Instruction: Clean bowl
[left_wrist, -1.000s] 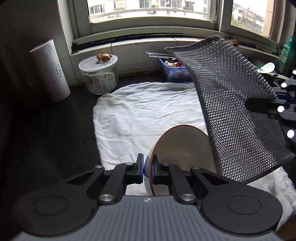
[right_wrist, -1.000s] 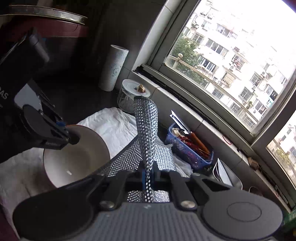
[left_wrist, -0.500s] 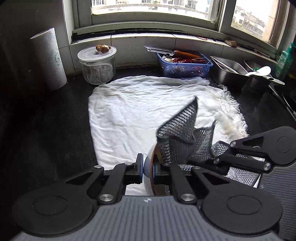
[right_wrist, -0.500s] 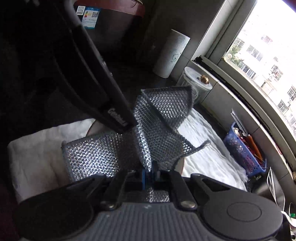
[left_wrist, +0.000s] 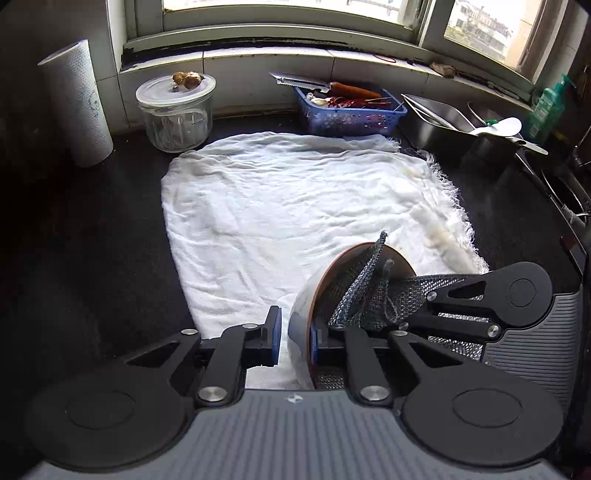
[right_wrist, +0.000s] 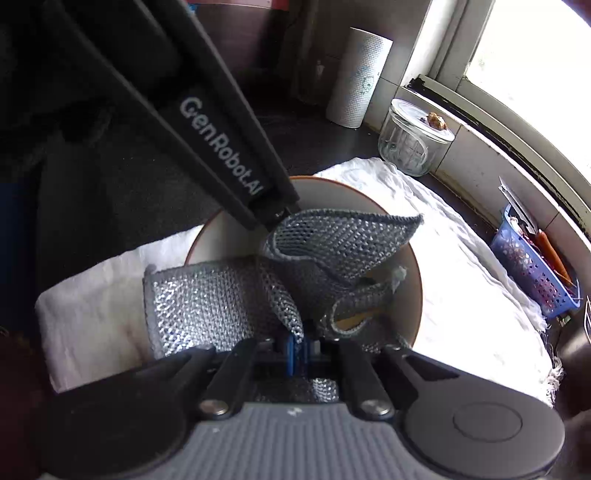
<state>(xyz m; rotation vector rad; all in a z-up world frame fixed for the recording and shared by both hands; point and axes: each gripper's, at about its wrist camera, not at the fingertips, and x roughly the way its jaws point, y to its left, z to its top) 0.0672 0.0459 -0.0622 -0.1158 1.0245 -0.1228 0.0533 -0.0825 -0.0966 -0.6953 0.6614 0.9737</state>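
A bowl (left_wrist: 300, 325), white outside with a brown rim, stands tilted on its edge over the white towel (left_wrist: 295, 203). My left gripper (left_wrist: 295, 338) is shut on the rim, one blue pad inside and one outside. The right wrist view looks into the bowl (right_wrist: 332, 199), with a left finger (right_wrist: 275, 212) at its far rim. A grey mesh scouring cloth (left_wrist: 369, 291) lies crumpled inside the bowl. My right gripper (right_wrist: 295, 347) is shut on that cloth (right_wrist: 332, 240). It comes into the left wrist view (left_wrist: 400, 325) from the right.
Along the back wall stand a paper towel roll (left_wrist: 79, 103), a lidded glass jar (left_wrist: 175, 114), a blue basket (left_wrist: 351, 110) of utensils and a steel tray (left_wrist: 436, 118). A green bottle (left_wrist: 546, 107) is at the far right. Dark counter surrounds the towel.
The right gripper has come down with the mesh cloth, which hung spread out above and now sits bunched inside the bowl. The left gripper has kept hold of the bowl's rim.
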